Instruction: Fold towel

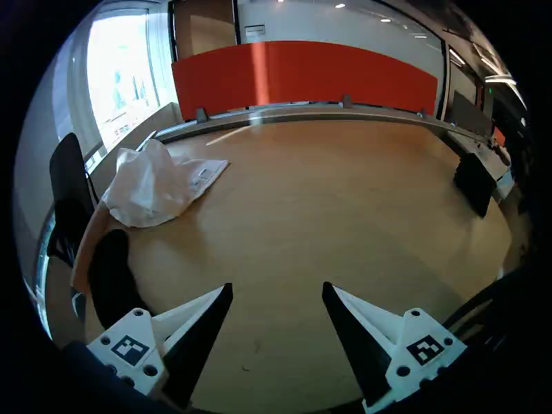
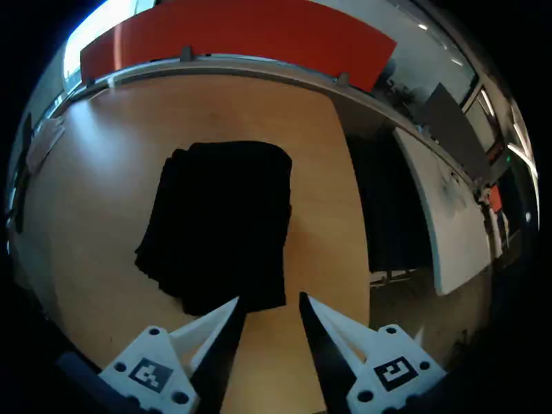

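The left tongs (image 1: 276, 286) hover wide open above the bare wooden table (image 1: 331, 193) and hold nothing. Far off to their left, near the table's edge, lies a crumpled white cloth (image 1: 148, 186), with an orange screen (image 1: 303, 72) along the back. In the right gripper view, the right tongs (image 2: 269, 298) are partly open and empty. The black towel (image 2: 221, 221) lies folded flat on the table, its near edge just at their tips.

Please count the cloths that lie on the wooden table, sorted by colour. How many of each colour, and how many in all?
White cloth, crumpled: 1
Black towel, folded: 1
Total: 2
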